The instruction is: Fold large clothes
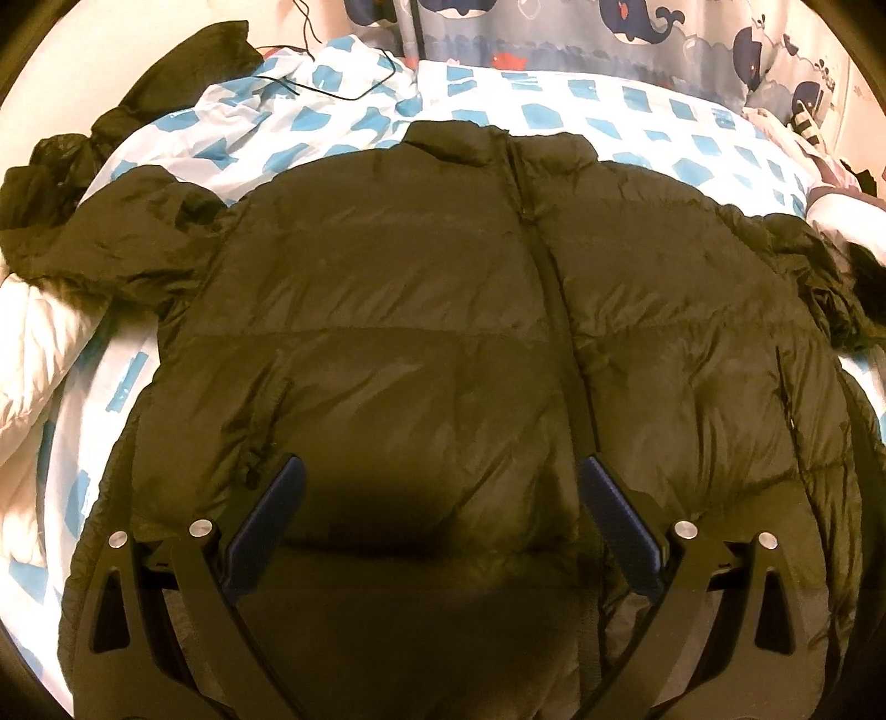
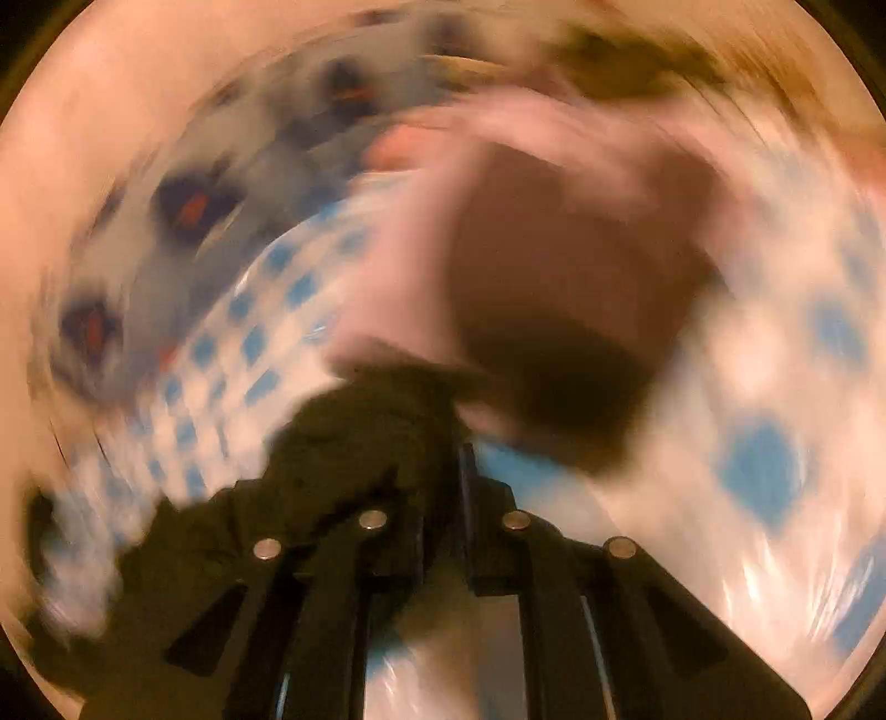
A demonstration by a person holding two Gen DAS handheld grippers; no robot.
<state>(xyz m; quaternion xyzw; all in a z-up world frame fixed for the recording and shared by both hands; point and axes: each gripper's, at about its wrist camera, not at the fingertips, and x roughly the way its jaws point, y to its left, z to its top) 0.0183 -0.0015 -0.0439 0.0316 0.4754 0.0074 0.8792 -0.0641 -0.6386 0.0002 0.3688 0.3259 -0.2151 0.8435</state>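
Observation:
A large dark olive puffer jacket (image 1: 443,277) lies flat on the bed, front up, zipper closed, collar at the far side and sleeves spread to both sides. My left gripper (image 1: 443,471) hovers over its lower front, open wide, with nothing between the blue pads (image 1: 266,520). The right wrist view is heavily blurred. There my right gripper (image 2: 459,448) has its fingers close together, pinching a bunch of the dark jacket fabric (image 2: 343,443) that drapes over the left finger. Which part of the jacket this is I cannot tell.
The bed sheet (image 1: 664,127) is white with blue patches. A white quilt (image 1: 33,343) bulges at the left. Another dark garment (image 1: 183,61) and a black cable (image 1: 332,83) lie at the far left. Whale-print fabric (image 1: 609,33) lines the back.

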